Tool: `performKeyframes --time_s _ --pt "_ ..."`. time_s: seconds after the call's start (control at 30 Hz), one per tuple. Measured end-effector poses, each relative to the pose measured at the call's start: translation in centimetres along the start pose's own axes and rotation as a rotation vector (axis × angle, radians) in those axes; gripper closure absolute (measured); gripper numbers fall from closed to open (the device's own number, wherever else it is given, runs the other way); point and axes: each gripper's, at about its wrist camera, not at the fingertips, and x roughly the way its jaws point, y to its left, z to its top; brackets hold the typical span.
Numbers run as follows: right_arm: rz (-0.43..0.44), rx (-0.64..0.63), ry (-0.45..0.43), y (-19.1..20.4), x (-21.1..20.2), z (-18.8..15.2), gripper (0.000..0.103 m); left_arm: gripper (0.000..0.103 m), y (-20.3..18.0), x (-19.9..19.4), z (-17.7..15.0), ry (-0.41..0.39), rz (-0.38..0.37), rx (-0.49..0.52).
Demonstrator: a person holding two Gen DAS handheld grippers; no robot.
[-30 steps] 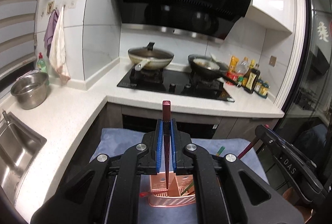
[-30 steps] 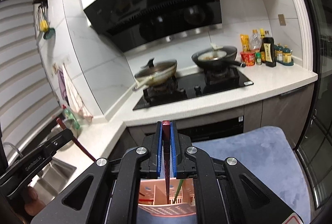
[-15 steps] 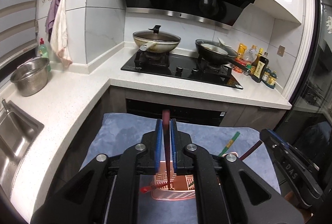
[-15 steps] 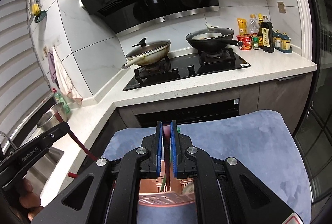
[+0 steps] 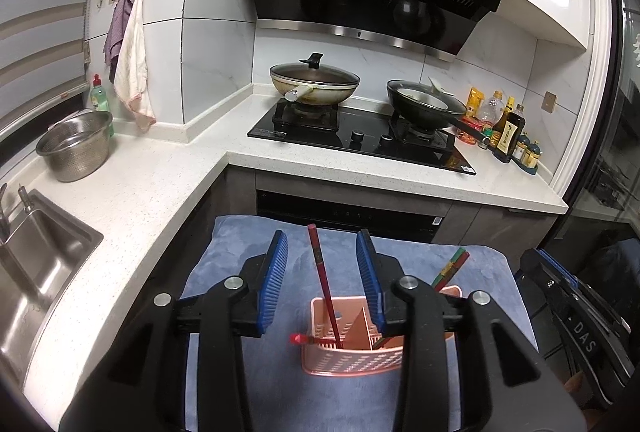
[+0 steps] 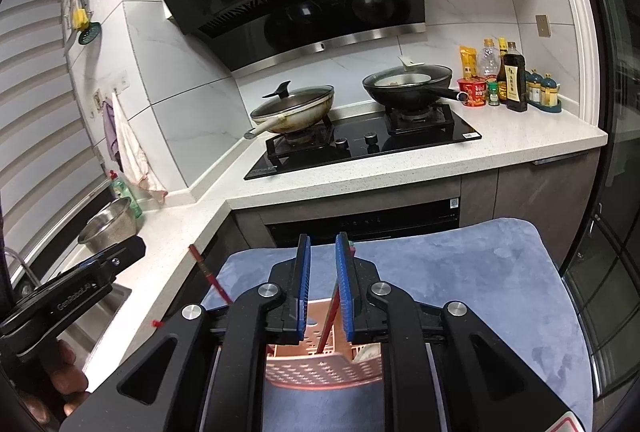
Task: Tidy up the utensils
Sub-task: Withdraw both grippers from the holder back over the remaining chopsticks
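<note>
A blue-grey cloth [image 5: 248, 272] covered the low surface before the white counter [image 5: 132, 188]. On it stood a pink perforated utensil basket [image 5: 352, 362] with an inner divider. The left gripper [image 5: 322, 264] hovered above the basket with its blue pads spread wide, holding nothing; a dark red chopstick [image 5: 323, 280] leaned upright between them, touching neither, its tip in the basket's left compartment. The right gripper [image 6: 322, 272] was parted more narrowly; another red chopstick [image 6: 330, 316] stood just beside its right pad, contact unclear.
</note>
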Motion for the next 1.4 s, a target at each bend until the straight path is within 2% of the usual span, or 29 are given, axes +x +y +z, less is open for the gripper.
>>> performKeyframes --time_s 0.23,0.43,0.57,0.8,0.9,1.03,1.27,1.4 --pt "0.017 -0.009 0.008 0.4 -2.0 -1.1 0.088 0.069 -0.1 -2.3 -1.3 0.002 0.002 0.015" --pt "0.021 -0.038 0.041 0.8 -4.3 -3.8 0.088 0.069 -0.2 -4.3 -3.4 0.011 0.008 0.037" --pt "0.024 -0.045 0.080 0.5 -6.0 -6.9 0.088 0.064 0.1 -5.7 -5.7 0.029 0.004 0.051" --pt "0.002 -0.057 0.189 -0.7 -8.5 -13.9 0.088 0.063 0.7 -7.4 -12.2 0.114 -0.003 0.072" --pt "-0.001 -0.037 0.243 -1.4 -9.4 -17.0 0.088 0.063 0.8 -7.8 -14.8 0.142 0.016 0.097" --pt "-0.014 -0.020 0.304 -2.0 -10.5 -20.8 0.088 0.063 1.2 -8.7 -18.0 0.181 0.000 0.087" --pt "-0.053 -0.073 0.381 -1.6 -11.8 -26.6 0.088 0.063 2.1 -8.9 -23.5 0.287 0.003 0.078" --pt "-0.047 -0.085 0.424 -1.5 -12.3 -29.1 0.088 0.063 2.9 -8.8 -26.0 0.337 0.017 0.073"
